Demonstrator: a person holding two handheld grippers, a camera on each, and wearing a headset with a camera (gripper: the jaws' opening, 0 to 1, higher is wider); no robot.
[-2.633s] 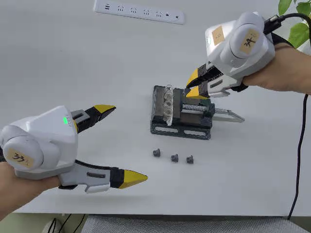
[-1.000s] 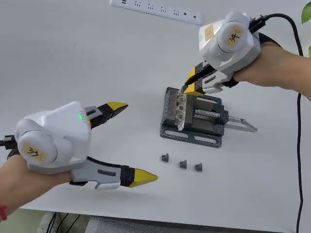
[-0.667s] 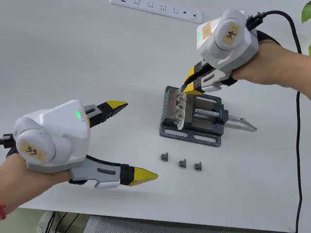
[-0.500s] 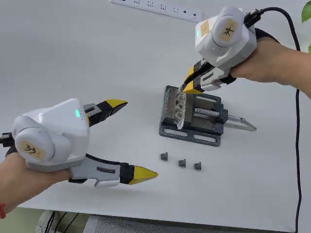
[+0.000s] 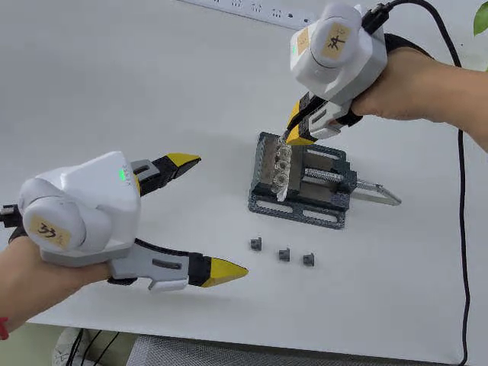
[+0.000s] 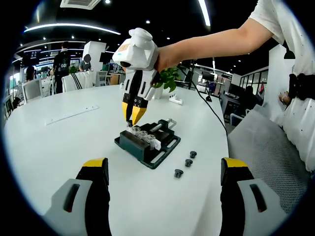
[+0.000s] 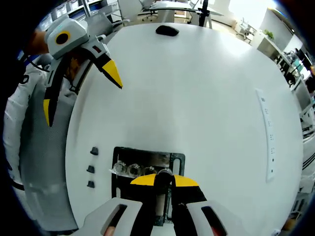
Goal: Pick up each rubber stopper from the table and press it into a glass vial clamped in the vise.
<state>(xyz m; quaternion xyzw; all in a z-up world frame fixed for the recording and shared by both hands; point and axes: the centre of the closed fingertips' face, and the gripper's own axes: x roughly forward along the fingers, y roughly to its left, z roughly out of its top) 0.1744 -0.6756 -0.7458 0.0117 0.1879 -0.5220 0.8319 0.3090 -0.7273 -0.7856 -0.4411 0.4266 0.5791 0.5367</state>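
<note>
My right gripper [image 5: 290, 139] pinches a small dark rubber stopper [image 7: 161, 179] over the end clear glass vial [image 7: 164, 172] in the black metal vise [image 5: 328, 200]. My left gripper [image 5: 213, 213] hovers spread wide near three grey rubber stoppers [image 5: 284, 254].

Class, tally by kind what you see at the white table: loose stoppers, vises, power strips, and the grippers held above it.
stoppers, loose: 3
vise: 1
power strip: 1
grippers: 2, the left gripper and the right gripper
total: 7
</note>
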